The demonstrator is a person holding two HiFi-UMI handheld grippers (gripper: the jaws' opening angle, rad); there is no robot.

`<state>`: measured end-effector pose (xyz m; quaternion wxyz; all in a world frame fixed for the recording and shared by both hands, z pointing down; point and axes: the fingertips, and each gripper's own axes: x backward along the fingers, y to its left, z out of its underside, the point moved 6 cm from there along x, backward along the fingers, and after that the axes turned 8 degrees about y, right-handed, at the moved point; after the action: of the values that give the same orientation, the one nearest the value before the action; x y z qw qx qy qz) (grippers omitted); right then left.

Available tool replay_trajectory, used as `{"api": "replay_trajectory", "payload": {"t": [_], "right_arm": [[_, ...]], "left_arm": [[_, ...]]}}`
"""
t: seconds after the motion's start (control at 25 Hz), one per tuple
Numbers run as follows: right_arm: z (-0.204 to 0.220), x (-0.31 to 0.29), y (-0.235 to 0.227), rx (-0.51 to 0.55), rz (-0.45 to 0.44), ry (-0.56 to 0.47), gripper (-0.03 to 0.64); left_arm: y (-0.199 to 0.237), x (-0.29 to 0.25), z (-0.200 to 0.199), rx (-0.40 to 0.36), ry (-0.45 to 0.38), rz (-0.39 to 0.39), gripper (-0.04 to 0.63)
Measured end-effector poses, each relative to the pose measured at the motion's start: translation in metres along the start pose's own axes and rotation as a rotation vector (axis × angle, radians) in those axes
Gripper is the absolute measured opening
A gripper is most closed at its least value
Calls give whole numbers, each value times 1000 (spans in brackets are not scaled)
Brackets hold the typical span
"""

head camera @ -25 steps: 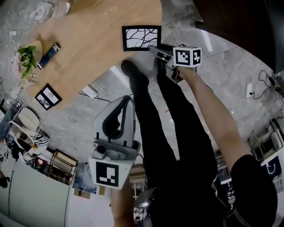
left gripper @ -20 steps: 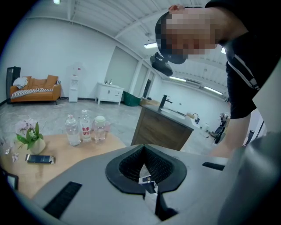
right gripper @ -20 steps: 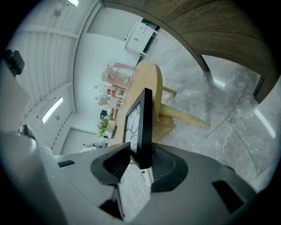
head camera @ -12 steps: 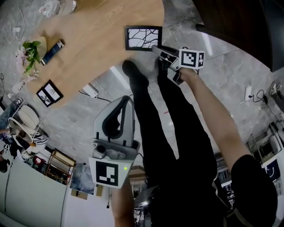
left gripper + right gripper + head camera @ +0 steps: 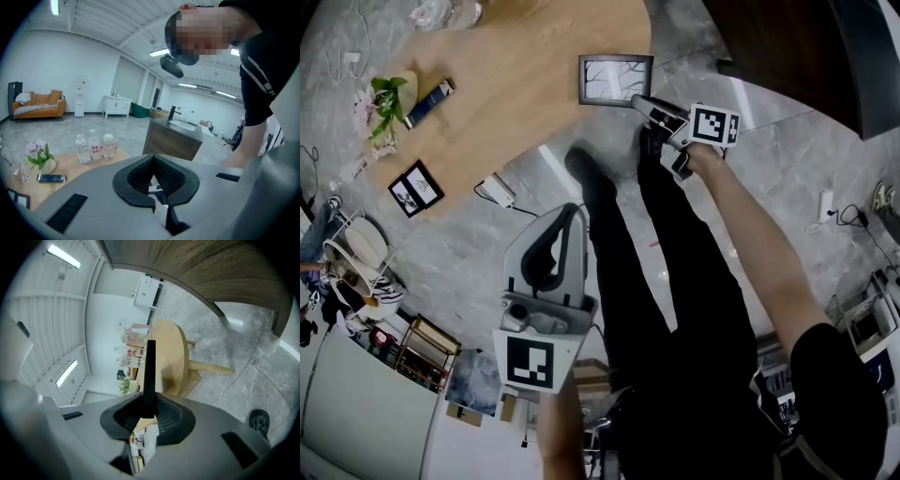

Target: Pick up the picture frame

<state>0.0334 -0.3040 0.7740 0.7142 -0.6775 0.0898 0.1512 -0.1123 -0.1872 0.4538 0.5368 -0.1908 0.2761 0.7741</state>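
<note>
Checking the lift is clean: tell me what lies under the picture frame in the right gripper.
Wooden table and grey floor show around the picture frame, gripped by the right gripper. Directly beneath is hidden by the frame itself.

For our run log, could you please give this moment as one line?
right gripper: jaws just closed further, shut on picture frame | left gripper: shut, empty

Middle of the wooden surface is wide open; clutter hugs the rim: bottles, a plant, a flat dark device, a small photo frame, the picture frame. A dark wood cabinet stands off to the right with a strip of floor between, and a power strip lies by the near edge.
</note>
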Motion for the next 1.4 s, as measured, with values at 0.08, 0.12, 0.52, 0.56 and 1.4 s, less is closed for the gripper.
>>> {"api": "replay_trajectory", "payload": {"t": [0.08,0.12,0.52,0.56,1.4], "right_arm": [[1,8,10,-14,-22,-24,72],[1,10,16,-23,-44,-38,72],[22,39,94,-20,-192,-173,72],[30,44,105,-13,-198,-183,72],[310,153,404,44,-300,-512,72]], "left_arm": [[-4,7,-3,-3,-1,1,12],[-5,11,-5,-7,0,2,12],[-9,60,-10,-61,-58,18,12],[-12,69,-9,-67,-68,21,12],[-54,369,63,-148,-226,209,12]]}}
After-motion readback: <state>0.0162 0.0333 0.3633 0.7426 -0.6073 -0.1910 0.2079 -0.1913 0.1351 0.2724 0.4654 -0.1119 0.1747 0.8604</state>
